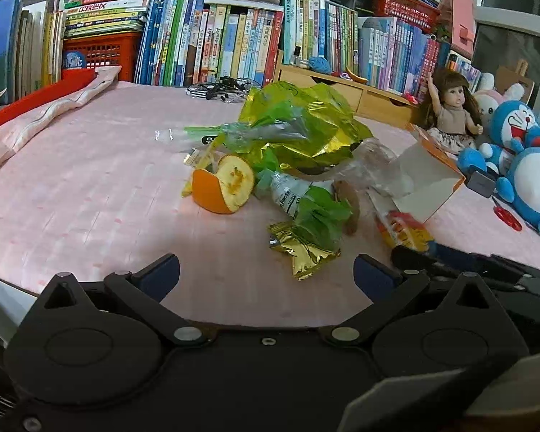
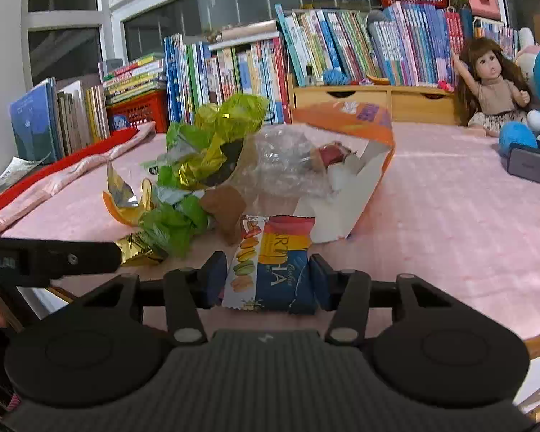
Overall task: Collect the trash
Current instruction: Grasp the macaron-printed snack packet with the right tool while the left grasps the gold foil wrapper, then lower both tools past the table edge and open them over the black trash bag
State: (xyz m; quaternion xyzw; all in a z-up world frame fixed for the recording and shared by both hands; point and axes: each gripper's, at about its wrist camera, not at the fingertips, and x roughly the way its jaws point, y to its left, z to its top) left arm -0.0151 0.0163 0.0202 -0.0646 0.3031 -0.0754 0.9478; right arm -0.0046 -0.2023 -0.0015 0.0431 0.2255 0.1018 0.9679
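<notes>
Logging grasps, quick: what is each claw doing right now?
Left claw: open, holding nothing.
Right claw: shut on the snack wrapper.

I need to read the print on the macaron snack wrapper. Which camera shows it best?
The right wrist view: the macaron wrapper sits close and centred between the right tongs, its print facing the lens. The left wrist view shows only a blurred corner of it, partly behind the orange-and-white carton.

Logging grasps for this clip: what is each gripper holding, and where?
Right gripper pinches the snack packet at its near end. Left gripper is open, holding nothing.
</notes>
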